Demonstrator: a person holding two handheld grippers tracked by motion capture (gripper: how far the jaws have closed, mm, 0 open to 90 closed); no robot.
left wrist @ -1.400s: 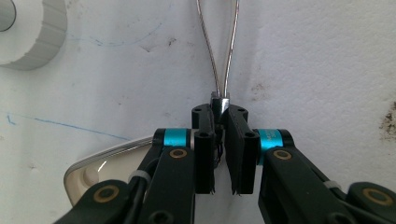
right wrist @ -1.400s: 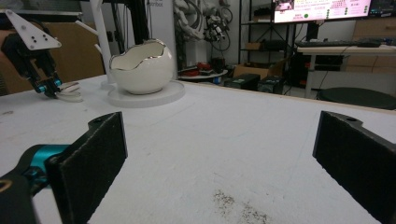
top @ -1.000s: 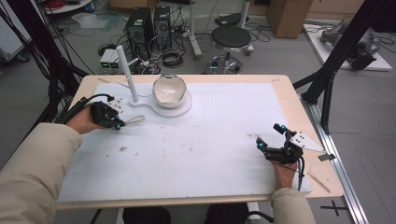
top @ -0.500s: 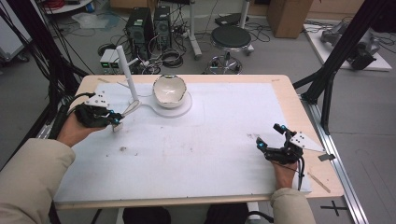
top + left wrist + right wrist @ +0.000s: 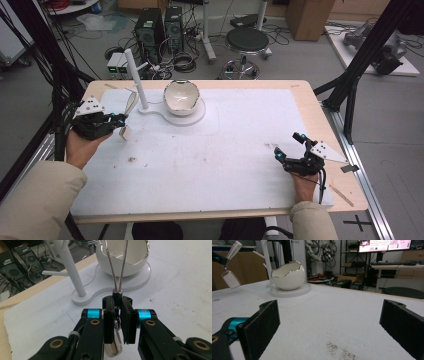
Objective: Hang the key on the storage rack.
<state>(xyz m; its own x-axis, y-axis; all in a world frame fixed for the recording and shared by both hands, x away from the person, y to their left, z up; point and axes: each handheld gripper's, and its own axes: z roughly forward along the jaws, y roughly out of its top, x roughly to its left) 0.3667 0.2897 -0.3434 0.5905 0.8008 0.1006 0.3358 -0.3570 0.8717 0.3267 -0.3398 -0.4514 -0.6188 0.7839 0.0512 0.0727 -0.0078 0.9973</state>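
My left gripper is near the table's left edge, shut on a key ring. A thin metal loop rises from the jaws, and a silver key fob hangs below them, off the mat. Just beyond stands a white stand with an upright post carrying side pegs. A white egg-shaped bowl sits on the stand's round base. My right gripper rests near the table's front right, open with nothing between its pads.
A white mat covers the wooden table, with dark specks in front of the right gripper. Computer towers, cables and a stool stand on the floor past the far edge. Black frame poles rise at the right.
The left gripper has moved left and a little upward with the key ring, so the loop and fob hang off the mat. The right gripper has stayed put.
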